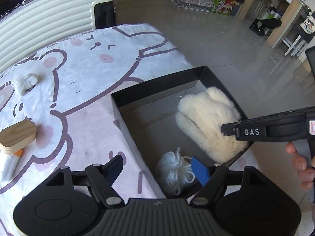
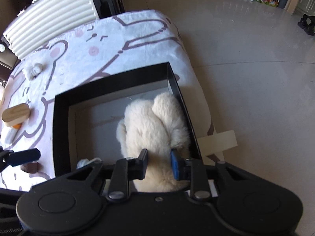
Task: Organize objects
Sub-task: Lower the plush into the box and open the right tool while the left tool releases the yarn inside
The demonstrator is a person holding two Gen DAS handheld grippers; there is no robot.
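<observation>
Right gripper [image 2: 159,164] pinched fur muff [image 2: 155,125] inside box [image 2: 61,118]; left gripper [image 1: 157,169] open above yarn [image 1: 175,171]. Likely next: release muff, fetch wood block [image 1: 17,137].

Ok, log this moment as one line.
left gripper: open, above yarn | right gripper: around fur, grip unclear | both in box | block on table

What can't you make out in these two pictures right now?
- Right claw: in the right view its pads sit at the fluffy item, but fur hides any contact.
- Yarn: in the right view, nearly all hidden behind the claw body.
- Orange-tipped item: in the left view, partly under the wooden block.
</observation>
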